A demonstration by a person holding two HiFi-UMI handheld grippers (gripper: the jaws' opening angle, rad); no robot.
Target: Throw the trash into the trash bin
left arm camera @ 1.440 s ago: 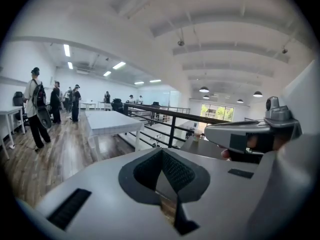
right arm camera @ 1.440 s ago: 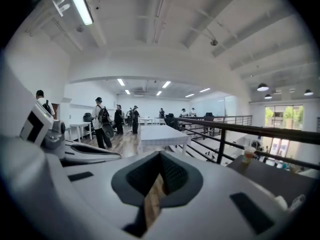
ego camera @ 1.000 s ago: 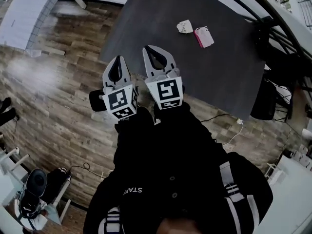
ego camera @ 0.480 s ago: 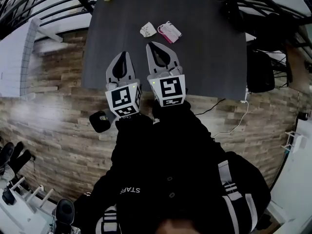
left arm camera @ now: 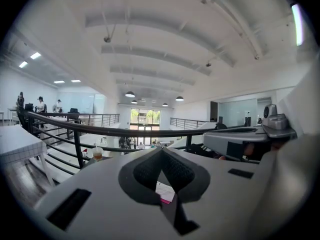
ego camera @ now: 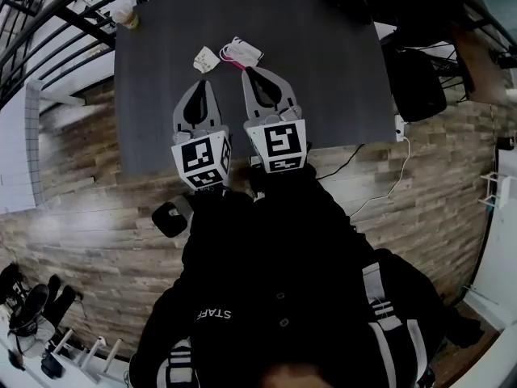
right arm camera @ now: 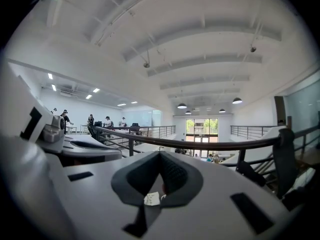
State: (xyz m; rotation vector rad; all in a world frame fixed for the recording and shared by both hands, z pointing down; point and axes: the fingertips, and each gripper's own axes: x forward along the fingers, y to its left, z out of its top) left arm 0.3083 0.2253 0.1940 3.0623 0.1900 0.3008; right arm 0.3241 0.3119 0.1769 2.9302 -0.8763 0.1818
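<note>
Two pieces of trash lie at the far side of a dark grey table (ego camera: 339, 71): a crumpled white paper (ego camera: 205, 59) and a pink-and-white wrapper (ego camera: 241, 52). My left gripper (ego camera: 199, 84) hovers over the table, shut and empty, its tip just short of the white paper. Beside it, my right gripper (ego camera: 253, 72) is shut and empty too, its tip close under the wrapper. In the left gripper view the wrapper (left arm camera: 165, 193) shows through the hole behind the shut jaws. The white paper (right arm camera: 151, 199) shows the same way in the right gripper view. No trash bin is in sight.
A drink cup (ego camera: 125, 18) stands on the table's far left corner, seen too as cup (left arm camera: 97, 154). A black railing (left arm camera: 100, 130) runs behind the table. A dark bag or chair (ego camera: 414, 83) stands right of the table, with a white cable (ego camera: 380, 188) on the wood floor.
The table has swung from the upper right to straight ahead. Both grippers, still shut, now reach over it and are closer to the two pieces of trash.
</note>
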